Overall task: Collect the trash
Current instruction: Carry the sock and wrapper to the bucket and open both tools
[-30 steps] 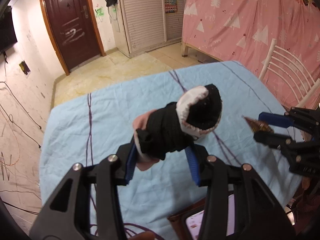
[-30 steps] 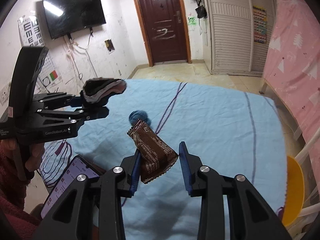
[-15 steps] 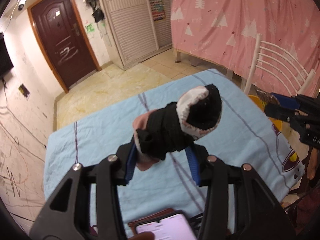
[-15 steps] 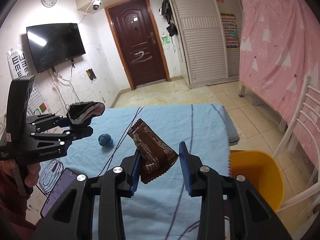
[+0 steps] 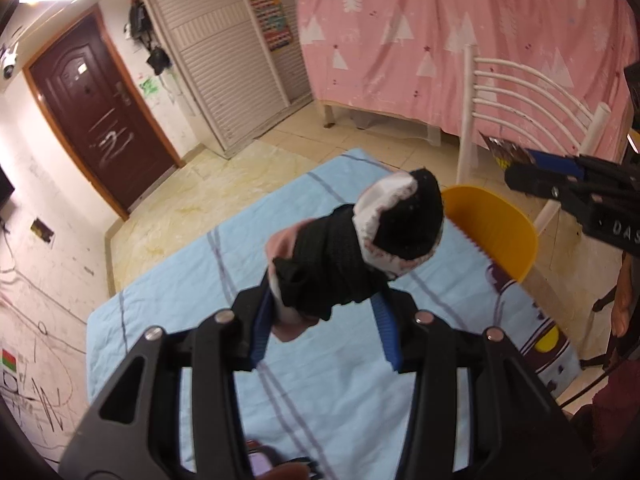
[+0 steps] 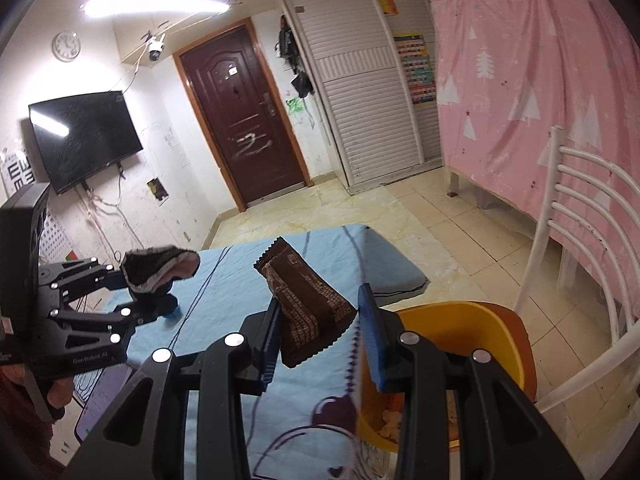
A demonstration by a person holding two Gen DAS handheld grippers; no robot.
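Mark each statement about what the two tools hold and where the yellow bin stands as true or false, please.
1. The left tool holds a black and pink sock bundle. True.
2. The right tool is empty. False: it grips a brown snack wrapper.
3. The yellow bin stands beside the edge of the blue-covered table, in front of the white chair. True.
4. The wrapper already lies inside the bin. False: it is between the tool's fingers, above the table edge.
5. The dark brown door stands wide open. False: it is closed.
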